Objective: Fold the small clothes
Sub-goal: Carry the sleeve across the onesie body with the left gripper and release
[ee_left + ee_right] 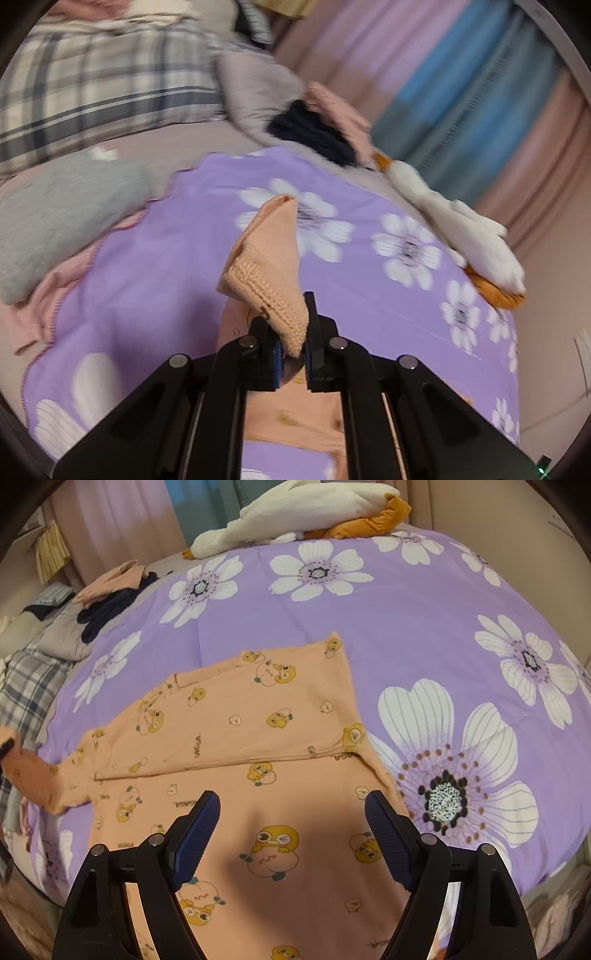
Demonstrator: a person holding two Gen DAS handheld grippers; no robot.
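A small peach shirt (236, 716) printed with yellow cartoon chicks lies on the purple flowered bedspread (424, 602), its right side folded over the body. My left gripper (291, 354) is shut on the ribbed cuff (269, 291) of one sleeve and holds it lifted above the bed, the sleeve standing up in front of the fingers. In the right wrist view that raised sleeve (33, 775) shows at the far left edge. My right gripper (291, 834) hovers open over the lower part of the shirt, with nothing between its blue pads.
A white and orange plush toy (295, 517) lies along the far edge of the bed. A dark garment (110, 609) and pink clothes sit near a grey pillow (255, 88). A grey folded garment (62, 214) and a plaid quilt (99, 85) lie to the left.
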